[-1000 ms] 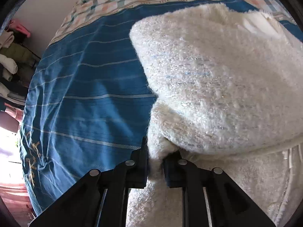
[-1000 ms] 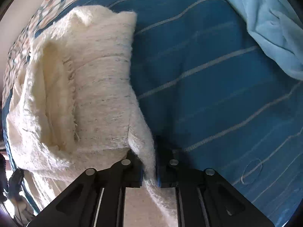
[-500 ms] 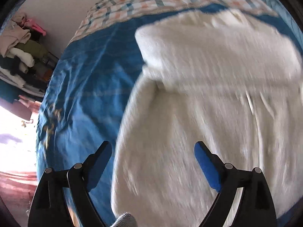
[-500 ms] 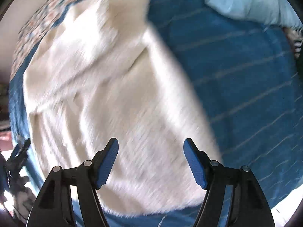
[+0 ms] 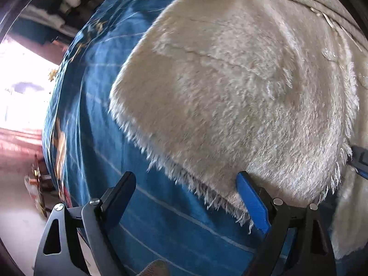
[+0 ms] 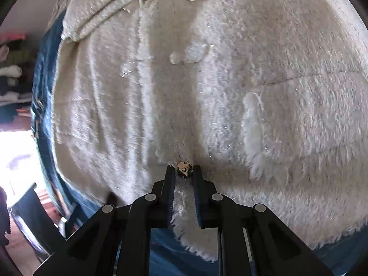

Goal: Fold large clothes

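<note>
Right tool (image 6: 183, 172) pinches the fuzzy cream garment's (image 6: 230, 92) lower hem at frame centre; left tool (image 5: 186, 195) gapes wide at its fringed edge, lower frame.

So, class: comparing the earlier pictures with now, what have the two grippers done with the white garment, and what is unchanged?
A second ago both grippers pinched the fuzzy white garment; half a second ago both had let go. Now the left gripper has dropped to the fringed hem, jaws wide. The right gripper has closed on the front edge, beside a small button. The garment still lies on the blue striped bedspread.
</note>
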